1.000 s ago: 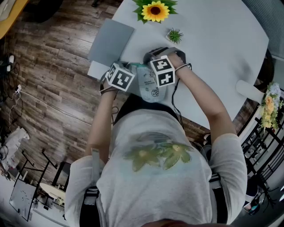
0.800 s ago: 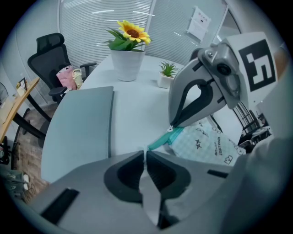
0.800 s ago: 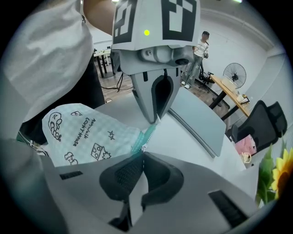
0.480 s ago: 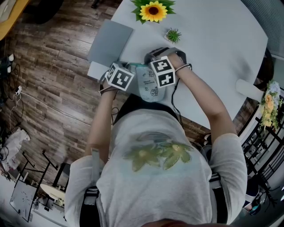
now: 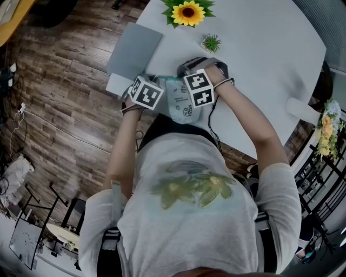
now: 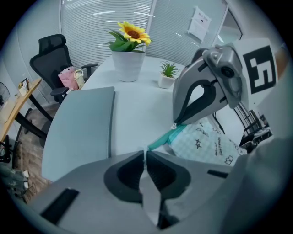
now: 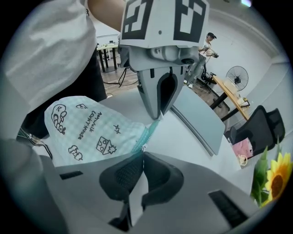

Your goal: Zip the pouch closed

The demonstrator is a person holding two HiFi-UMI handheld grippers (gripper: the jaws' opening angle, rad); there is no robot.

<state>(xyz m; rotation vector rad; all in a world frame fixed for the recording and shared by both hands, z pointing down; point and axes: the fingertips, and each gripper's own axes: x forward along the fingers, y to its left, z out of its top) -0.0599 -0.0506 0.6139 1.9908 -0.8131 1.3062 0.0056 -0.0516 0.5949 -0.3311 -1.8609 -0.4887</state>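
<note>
Along the left side of the white table (image 5: 270, 54) we see a flat grey slab (image 5: 135, 51) lying close to the table's edge. Just to its right, our left gripper (image 6: 145, 154) points steeply down. Its jaws are drawn nearly together, pinching the end of the teal zip tape (image 6: 160, 139) that sticks out from the pouch (image 5: 181, 105).

The pouch is a pale mint check with black doodles and lettering. It lies on the table at the near edge, between our two grippers, with its zip side turned away from us.

Our right gripper (image 7: 141, 157) faces the left one across the zip and is also tipped steeply down. Its jaws are closed tight on the small metal pull (image 7: 143, 147) of the slider. The tips of the two grippers stand near each other, with only a short stretch of teal zip between them.

Beyond the pouch, at the table's far edge, a sunflower (image 5: 188, 12) stands in a white pot (image 6: 128, 64). To its right sits a small green plant (image 5: 212, 42). At the far right, off the table, we make out pale yellow flowers (image 5: 327, 130) beside a black rack (image 5: 319, 173).
</note>
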